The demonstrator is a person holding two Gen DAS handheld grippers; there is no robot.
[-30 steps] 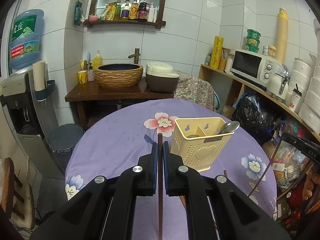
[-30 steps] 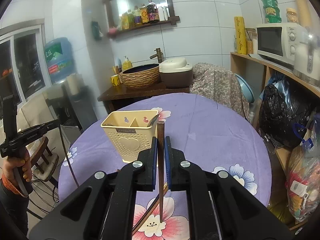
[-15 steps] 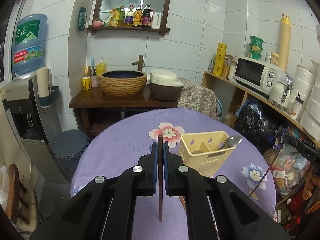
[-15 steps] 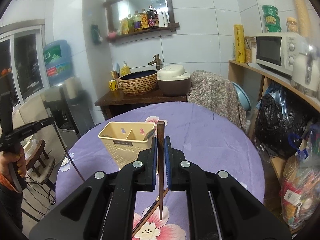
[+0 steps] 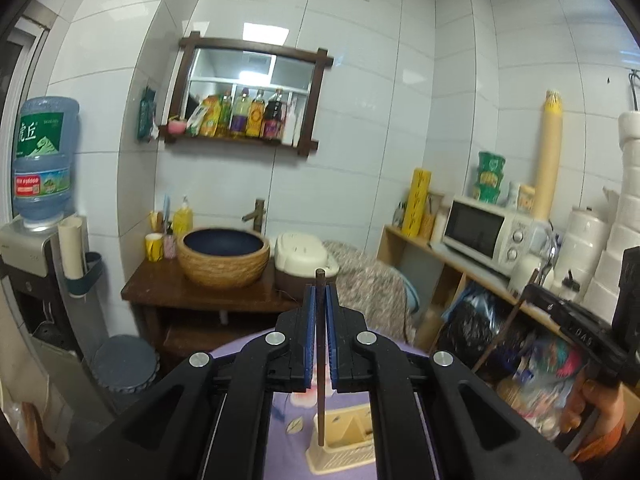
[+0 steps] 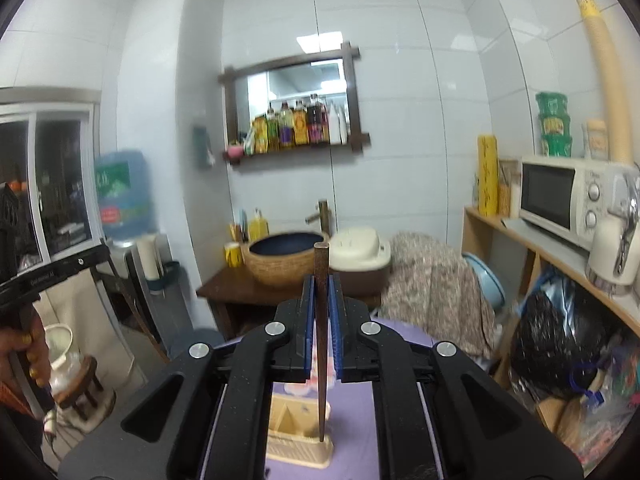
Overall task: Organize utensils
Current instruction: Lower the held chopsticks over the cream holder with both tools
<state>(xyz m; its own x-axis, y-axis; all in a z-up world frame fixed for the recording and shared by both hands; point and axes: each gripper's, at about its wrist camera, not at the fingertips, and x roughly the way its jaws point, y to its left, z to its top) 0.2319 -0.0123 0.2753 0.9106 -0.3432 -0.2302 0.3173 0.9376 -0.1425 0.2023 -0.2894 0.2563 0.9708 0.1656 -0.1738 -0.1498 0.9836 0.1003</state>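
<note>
Left tool (image 5: 320, 300) clamped on a dark chopstick (image 5: 320, 360), upright at frame centre. Right tool (image 6: 321, 292) likewise clamped on its chopstick (image 6: 321, 340). Beyond, bottom centre, cream utensil holder (image 5: 344, 440) on the purple surface (image 5: 286, 440).

Home kitchen: microwave (image 5: 480, 230), washbasin (image 5: 223, 255), water dispenser (image 5: 30, 248)

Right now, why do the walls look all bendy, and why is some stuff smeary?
Left wrist view: the fisheye lens bows the tile lines, and the bags under the microwave are smeared by blur. Right wrist view: same bending; the water bottle looks soft, while the chopstick stays sharp.
</note>
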